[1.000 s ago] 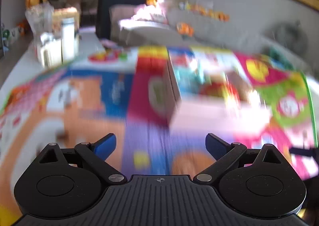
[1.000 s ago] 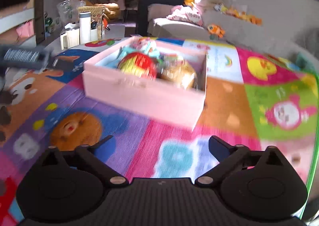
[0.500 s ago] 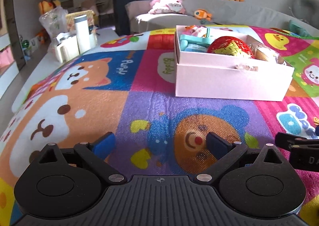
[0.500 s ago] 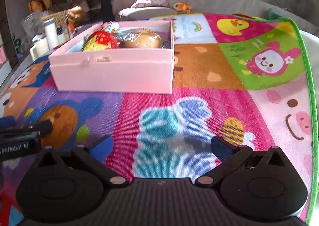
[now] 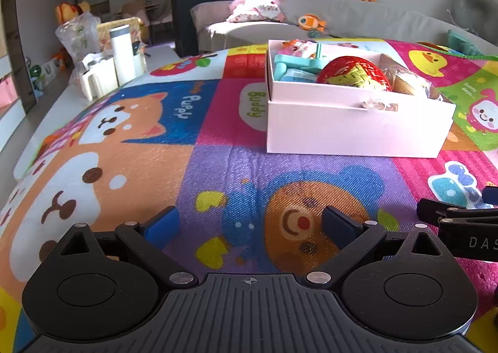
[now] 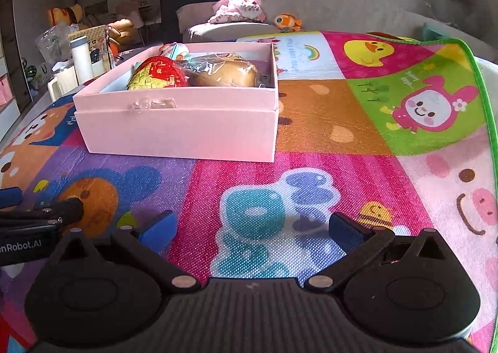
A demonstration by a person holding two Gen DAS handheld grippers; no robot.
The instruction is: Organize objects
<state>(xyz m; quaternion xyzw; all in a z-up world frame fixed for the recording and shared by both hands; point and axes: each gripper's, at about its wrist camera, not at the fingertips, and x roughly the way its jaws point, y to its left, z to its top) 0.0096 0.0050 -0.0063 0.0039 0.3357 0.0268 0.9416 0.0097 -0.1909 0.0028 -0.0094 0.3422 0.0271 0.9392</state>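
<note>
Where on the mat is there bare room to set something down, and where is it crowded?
Bare mat lies between the pink box and both open grippers: left gripper, right gripper. More lies left of the box, toward the white bottle. The box itself is crowded with toys.

Bare play mat [image 5: 218,166] lies open ahead of both grippers; the filled pink box [image 6: 177,125] blocks farther on.

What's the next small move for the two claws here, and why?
Probably ease both forward toward the pink box. The left claw and right claw are open, empty, low over the play mat, short of the box that already holds the toys.
</note>
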